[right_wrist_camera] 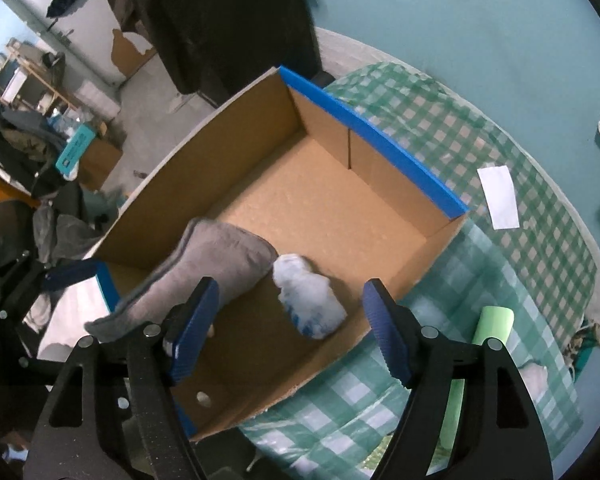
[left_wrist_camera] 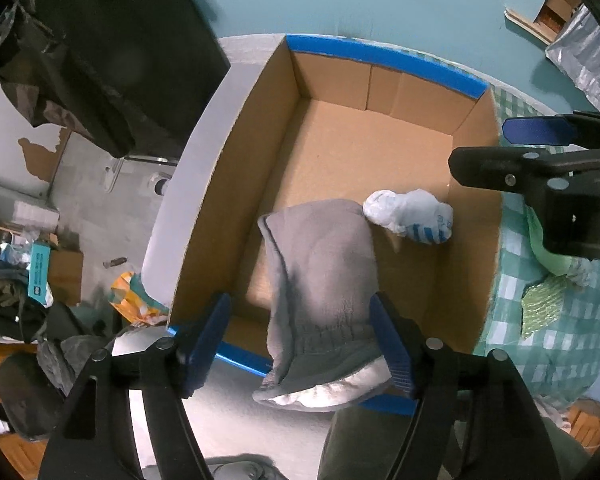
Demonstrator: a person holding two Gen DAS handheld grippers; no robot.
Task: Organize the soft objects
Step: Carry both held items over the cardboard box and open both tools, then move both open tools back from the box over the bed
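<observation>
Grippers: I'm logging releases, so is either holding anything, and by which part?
Nothing is held. Left gripper stands open around the grey slipper's heel; right gripper is open above the box.

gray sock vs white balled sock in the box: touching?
Touching. In the left wrist view the white balled sock butts against the gray sock at its upper right edge, no cardboard showing between them. The right wrist view agrees.

A teal wall (right_wrist_camera: 460,20) backs the worktop, which is covered with a green-and-white checked cloth (right_wrist_camera: 440,128). To the left lies a grey concrete floor (left_wrist_camera: 88,200) cluttered with piled clothes (right_wrist_camera: 24,148), beside a wooden shelf rack (right_wrist_camera: 32,76) and a white wall with peeling paint (right_wrist_camera: 100,36).
</observation>
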